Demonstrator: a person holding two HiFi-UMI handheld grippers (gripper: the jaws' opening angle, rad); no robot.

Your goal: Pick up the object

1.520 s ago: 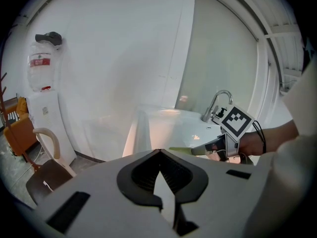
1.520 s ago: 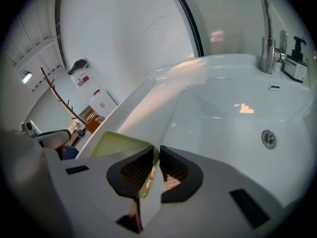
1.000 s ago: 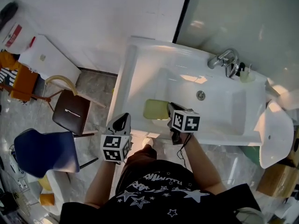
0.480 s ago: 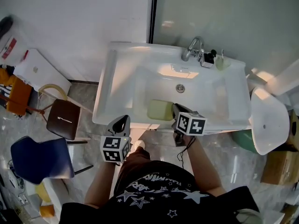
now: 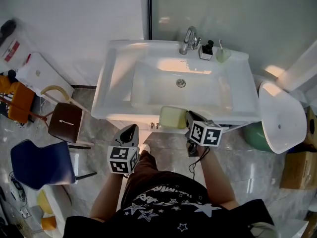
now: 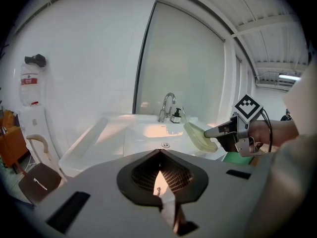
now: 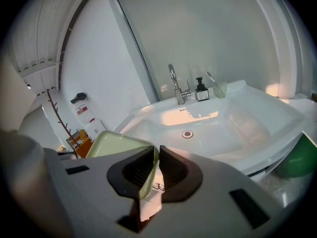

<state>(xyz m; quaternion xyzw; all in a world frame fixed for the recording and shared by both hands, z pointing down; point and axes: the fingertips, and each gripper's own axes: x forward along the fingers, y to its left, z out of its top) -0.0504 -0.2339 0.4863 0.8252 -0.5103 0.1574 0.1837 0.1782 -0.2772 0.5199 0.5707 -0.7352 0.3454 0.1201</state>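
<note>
- The left hand-held gripper (image 5: 130, 131) hangs nearest the person, short of the sink's front edge; its jaws are drawn together with nothing between them.
- At its 2 o'clock in the head view, the right hand-held gripper (image 5: 189, 116) is clamped narrow on the rim of a pale green dish (image 5: 172, 117).
- The dish juts toward 9 o'clock from those jaws, tilted, held in the air at the front edge of the white sink (image 5: 116, 78), clear of the bowl.
- Past the drain at 12 o'clock a chrome faucet (image 5: 188, 37) stands at the back rim, with a dark soap bottle (image 5: 205, 50) and a pale cup (image 5: 223, 55) just beside it toward 3 o'clock.
- On the floor at 9 o'clock of the sink are a brown chair (image 5: 63, 123) and a blue chair (image 5: 42, 162).
</note>
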